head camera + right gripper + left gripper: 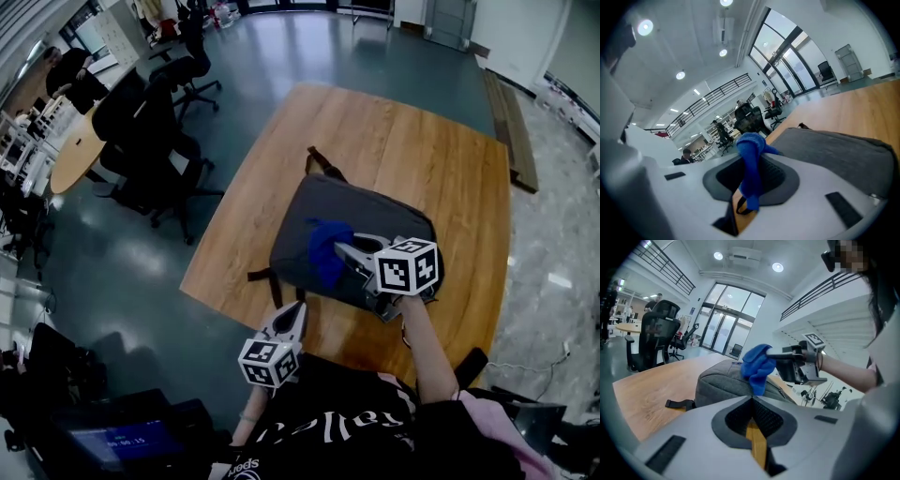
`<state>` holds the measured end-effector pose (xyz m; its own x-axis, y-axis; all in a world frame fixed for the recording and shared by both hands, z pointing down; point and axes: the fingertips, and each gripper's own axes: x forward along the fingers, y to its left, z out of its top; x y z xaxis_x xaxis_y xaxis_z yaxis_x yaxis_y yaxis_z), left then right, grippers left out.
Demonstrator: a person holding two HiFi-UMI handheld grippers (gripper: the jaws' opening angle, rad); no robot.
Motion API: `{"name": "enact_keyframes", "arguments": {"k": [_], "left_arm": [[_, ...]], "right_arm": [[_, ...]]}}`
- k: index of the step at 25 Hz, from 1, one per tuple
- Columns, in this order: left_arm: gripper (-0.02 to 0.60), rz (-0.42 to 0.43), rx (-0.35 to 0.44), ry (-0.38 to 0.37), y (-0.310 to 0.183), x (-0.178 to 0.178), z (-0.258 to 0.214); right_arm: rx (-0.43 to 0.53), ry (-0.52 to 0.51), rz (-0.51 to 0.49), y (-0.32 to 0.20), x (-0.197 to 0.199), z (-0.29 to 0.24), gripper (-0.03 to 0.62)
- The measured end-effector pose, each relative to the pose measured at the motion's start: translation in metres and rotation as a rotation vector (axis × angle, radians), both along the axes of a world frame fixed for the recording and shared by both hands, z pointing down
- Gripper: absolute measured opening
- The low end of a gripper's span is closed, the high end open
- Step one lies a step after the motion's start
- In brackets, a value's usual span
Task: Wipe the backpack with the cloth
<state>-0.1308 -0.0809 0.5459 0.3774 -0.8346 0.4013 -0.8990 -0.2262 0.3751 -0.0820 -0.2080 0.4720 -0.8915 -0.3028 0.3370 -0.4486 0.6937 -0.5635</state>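
A grey backpack (361,211) lies flat in the middle of the wooden table (422,141). My right gripper (349,251) is shut on a blue cloth (325,249), which hangs over the backpack's near left part. In the right gripper view the cloth (751,164) sticks up from between the jaws, with the backpack (834,150) just beyond. My left gripper (292,317) hovers at the table's near edge, shut and holding nothing. In the left gripper view, the backpack (719,380), the cloth (757,363) and the right gripper (774,354) lie ahead of it.
Black office chairs (150,141) and a round table (75,150) stand on the floor to the left. A bench (511,122) runs beyond the table's right side. A screen (122,436) glows at the lower left. A black strap (261,275) trails off the backpack's near left corner.
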Motion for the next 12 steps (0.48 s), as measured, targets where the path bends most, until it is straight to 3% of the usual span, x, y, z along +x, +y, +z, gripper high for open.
{"name": "enact_keyframes", "arguments": {"k": [7, 12], "left_arm": [[-0.002, 0.049, 0.004, 0.006, -0.004, 0.032, 0.0], [-0.002, 0.084, 0.005, 0.016, -0.007, 0.062, 0.0]], "right_arm": [[0.006, 0.201, 0.113, 0.034, 0.131, 0.036, 0.066], [-0.086, 0.233, 0.257, 0.047, 0.216, 0.068, 0.066]]}}
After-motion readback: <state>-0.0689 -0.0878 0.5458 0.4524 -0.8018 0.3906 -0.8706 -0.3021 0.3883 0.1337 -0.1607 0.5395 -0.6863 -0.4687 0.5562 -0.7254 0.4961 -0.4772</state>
